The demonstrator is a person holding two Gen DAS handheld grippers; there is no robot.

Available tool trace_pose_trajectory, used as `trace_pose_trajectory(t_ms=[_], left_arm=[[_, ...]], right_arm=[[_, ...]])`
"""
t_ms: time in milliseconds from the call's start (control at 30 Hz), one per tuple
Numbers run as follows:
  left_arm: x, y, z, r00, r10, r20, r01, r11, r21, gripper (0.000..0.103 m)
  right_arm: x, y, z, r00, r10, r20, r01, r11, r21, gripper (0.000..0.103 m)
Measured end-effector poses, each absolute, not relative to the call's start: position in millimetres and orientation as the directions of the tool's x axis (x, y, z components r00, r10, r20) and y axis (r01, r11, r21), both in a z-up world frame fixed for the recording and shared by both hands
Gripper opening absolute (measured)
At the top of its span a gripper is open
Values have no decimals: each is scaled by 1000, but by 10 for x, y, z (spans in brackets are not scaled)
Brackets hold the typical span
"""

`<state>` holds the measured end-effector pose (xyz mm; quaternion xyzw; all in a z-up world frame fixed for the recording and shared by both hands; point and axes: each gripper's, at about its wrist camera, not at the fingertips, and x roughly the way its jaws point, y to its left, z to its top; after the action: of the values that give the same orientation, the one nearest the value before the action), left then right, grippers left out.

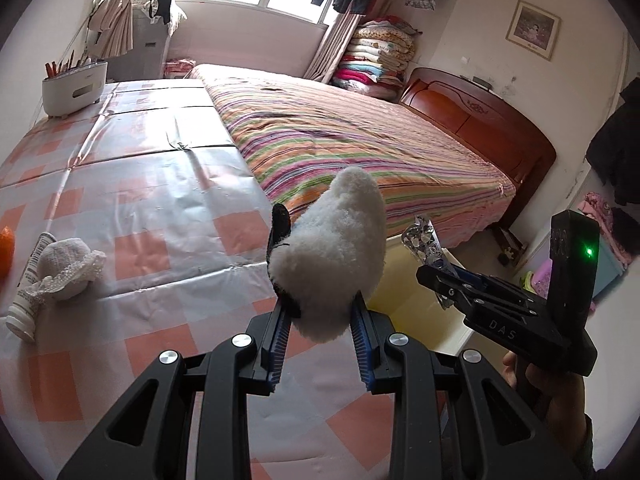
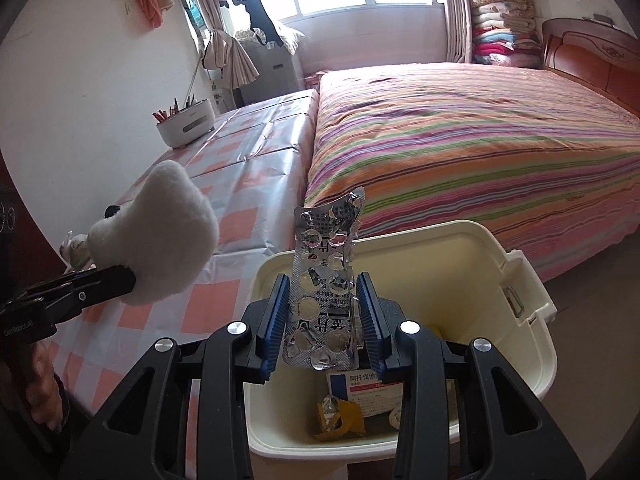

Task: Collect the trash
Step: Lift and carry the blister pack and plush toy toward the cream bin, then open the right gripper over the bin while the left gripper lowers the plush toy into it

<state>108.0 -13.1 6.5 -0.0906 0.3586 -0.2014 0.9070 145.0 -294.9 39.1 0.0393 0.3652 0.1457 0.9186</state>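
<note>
At lower centre of the right wrist view, the right tool (image 2: 322,316) is pinching a spent pill strip (image 2: 326,280) above the bin (image 2: 532,344); next, releasing it inside. Left tool (image 1: 320,320) is gripping a fluffy white toy (image 1: 340,248) over the desk (image 1: 160,208).

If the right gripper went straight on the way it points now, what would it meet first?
Probably the far wall of the cream bin; the right gripper, shut on the blister pack, hangs over its opening. Depth is unclear.

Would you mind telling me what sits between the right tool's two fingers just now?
A used silver blister pack stands upright between the right tool's blue pads, held over the open cream bin. The right wrist view shows it best.
</note>
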Motion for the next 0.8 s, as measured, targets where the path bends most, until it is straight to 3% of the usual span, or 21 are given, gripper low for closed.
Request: trace_pose_trajectory(t_ms=[500,533,567,600,700,733,800], left_arm=[[1143,-684,84,622,-470,-627,373,881,-291,29],[1146,-708,84,620,-471,-627,375,880,-290,29],[1150,-728,83,619,-472,-628,377,880,-289,29],[1155,-742,79,618,-471,-629,378,880,-288,29],[1155,-796,73,615,-471,-633,382,880,-283,29],[1165,-807,77,614,-470,-634,383,880,-282,29],[1177,-835,59,612,-469,-637,383,880,-280,29]], right_arm=[[1472,-3360,320,708,250,-660,-129,965,227,38],[1469,-3377,322,711,249,-658,-125,965,231,47],[1449,-3414,347,721,245,-649,-112,964,239,64],[1429,-3459,371,734,234,-637,-93,964,248,71],[1374,-3631,466,780,211,-590,-38,956,292,87],[1361,-3677,484,791,198,-579,-16,952,305,98],[1314,-3851,543,823,146,-548,66,935,348,98]])
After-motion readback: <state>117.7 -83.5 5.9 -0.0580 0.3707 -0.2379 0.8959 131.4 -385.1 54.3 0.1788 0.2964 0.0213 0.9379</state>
